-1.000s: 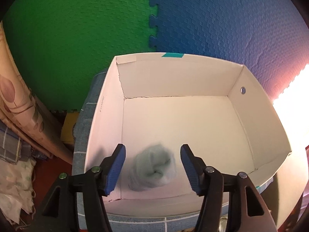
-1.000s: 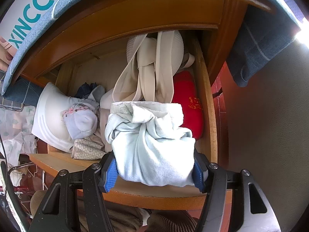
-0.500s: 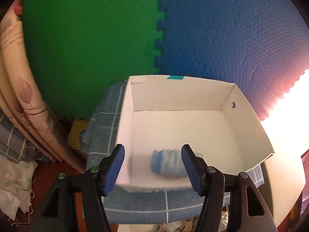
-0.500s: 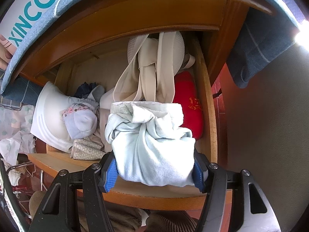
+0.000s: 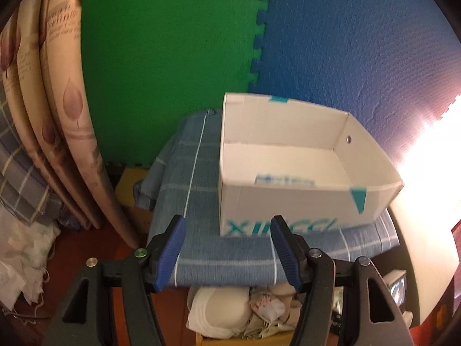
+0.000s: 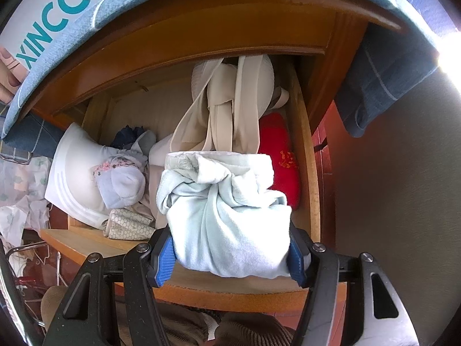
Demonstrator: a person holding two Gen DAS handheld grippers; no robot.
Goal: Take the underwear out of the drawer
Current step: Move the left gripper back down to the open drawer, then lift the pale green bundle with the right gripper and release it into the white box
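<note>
Teal letters on the near wall of the white cardboard box [image 5: 288, 201] read "XINCC", cut off by a gripper finger in the left wrist view; in the right wrist view the same box shows "XINCCI" with part of "SHOE" beneath it. The red pouch [image 6: 281, 155] in the drawer [image 6: 305, 150] carries small gold characters too small to read.

The right gripper [image 6: 232, 255] has its jaws closed on a pale blue-green rolled underwear bundle [image 6: 227, 216], which fills the gap between the blue pads and sits above the drawer's front edge. The bundle is soft knit cloth, knotted into a lump with a folded band along its top.

The left gripper [image 5: 227, 255] holds its jaws wide with nothing between them, in front of the box, which rests on a blue checked cloth [image 5: 187, 178]. Inside the box, just behind its near wall, the top of a light blue rolled garment [image 5: 283, 179] shows, blurred.

Further in the drawer lie a cream bra with long straps [image 6: 230, 101], a white bra cup [image 6: 72, 173] and a lilac floral roll [image 6: 121, 181].
</note>
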